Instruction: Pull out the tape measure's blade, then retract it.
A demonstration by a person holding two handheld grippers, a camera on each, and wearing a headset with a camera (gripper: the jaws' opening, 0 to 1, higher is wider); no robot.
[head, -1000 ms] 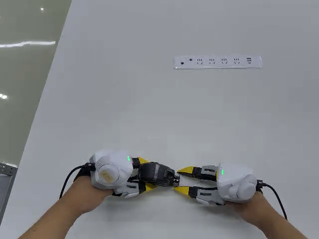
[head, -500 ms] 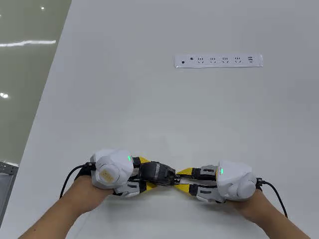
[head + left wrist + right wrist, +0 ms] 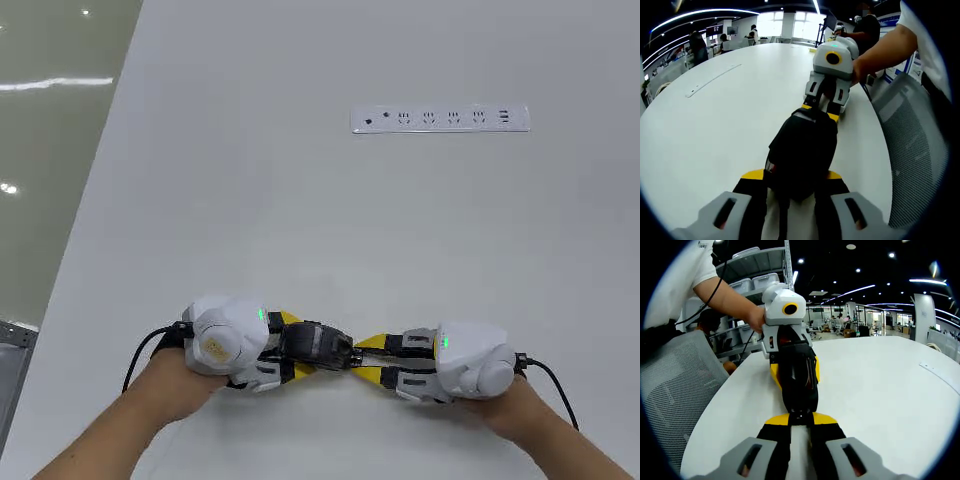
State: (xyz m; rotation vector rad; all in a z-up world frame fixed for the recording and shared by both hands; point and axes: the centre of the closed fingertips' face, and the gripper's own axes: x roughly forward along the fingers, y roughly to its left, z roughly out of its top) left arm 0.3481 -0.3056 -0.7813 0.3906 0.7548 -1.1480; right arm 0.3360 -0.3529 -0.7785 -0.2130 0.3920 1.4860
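In the head view the black tape measure [image 3: 318,345] lies low over the white table [image 3: 300,200], close to its near edge. My left gripper [image 3: 295,347] is shut on its body from the left; in the left gripper view the case [image 3: 801,150] sits between the yellow-tipped jaws of my left gripper [image 3: 794,175]. From the right, my right gripper [image 3: 362,360] meets the case's front end. In the right gripper view the right gripper [image 3: 800,419] is closed on the blade's end tab, right against the tape measure [image 3: 797,372]. No length of blade shows between them.
A white power strip [image 3: 440,120] lies on the far right part of the table, well away from the grippers. The table's near edge is just behind the hands. A grey mesh chair [image 3: 910,140] stands behind that edge. Green floor [image 3: 50,150] lies off the table's left edge.
My right gripper has slid a little left toward the tape measure, and its jaws have narrowed onto the blade's end. The left gripper and case have stayed put.
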